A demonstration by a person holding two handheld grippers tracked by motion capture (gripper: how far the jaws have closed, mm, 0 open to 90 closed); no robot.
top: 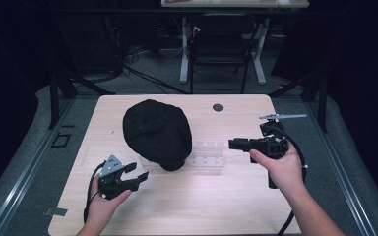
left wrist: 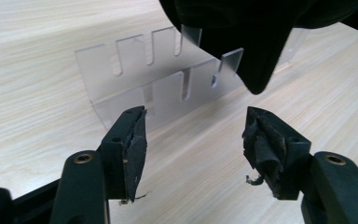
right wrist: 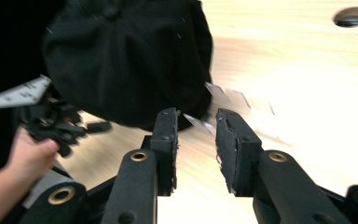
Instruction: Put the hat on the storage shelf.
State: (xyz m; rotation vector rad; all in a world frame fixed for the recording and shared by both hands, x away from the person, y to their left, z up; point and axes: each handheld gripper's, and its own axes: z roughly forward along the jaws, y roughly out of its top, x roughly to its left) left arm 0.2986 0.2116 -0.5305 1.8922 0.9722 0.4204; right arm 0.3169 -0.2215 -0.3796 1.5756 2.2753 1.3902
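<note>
Cap (top: 156, 132) on rack (top: 207, 156) — mid-table (top: 236, 201)

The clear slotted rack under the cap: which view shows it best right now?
The left gripper view: the clear rack stands sharp, its slots distinct, one end under the black cap. The high view shows it faint beside the cap; the right gripper view gives blurred glints.

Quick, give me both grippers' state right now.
Left gripper: open, holding nothing, jaws apart short of the black cap.
Right gripper: open, holding nothing, pointing at the cap.
</note>
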